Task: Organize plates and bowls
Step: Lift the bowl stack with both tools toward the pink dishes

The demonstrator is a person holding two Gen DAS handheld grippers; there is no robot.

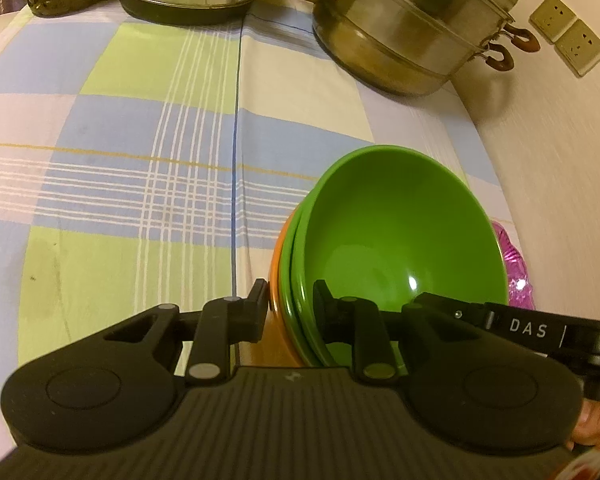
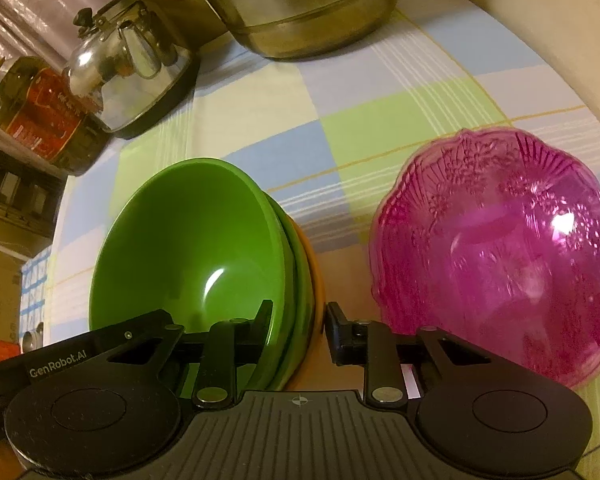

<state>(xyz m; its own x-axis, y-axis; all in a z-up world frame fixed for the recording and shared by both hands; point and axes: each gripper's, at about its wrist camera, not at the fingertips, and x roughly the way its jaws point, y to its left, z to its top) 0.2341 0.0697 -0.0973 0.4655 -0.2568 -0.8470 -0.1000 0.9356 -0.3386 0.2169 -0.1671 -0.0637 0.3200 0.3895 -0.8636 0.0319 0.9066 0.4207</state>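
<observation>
Item: my left gripper [image 1: 290,300] and right gripper [image 2: 298,322], each clamped narrow across opposite rims of the nested bowl stack [image 2: 204,248], green over orange, on the checked tablecloth [image 1: 140,152]. Pink glass dish [image 2: 496,256] just beside. Handling: lift evenly, stack level, clear of the dish.

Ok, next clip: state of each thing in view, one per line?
green bowls: two nested, tilted, sitting in an orange bowl
orange bowl: bottom of the stack, only its edge shows
left gripper: shut on the stack's rims
right gripper: shut on the stack's rims, opposite side
pink dish: empty, beside the stack, not held
steamer pot: upright, lid on
kettle: upright, lid on
bottle: capped
</observation>
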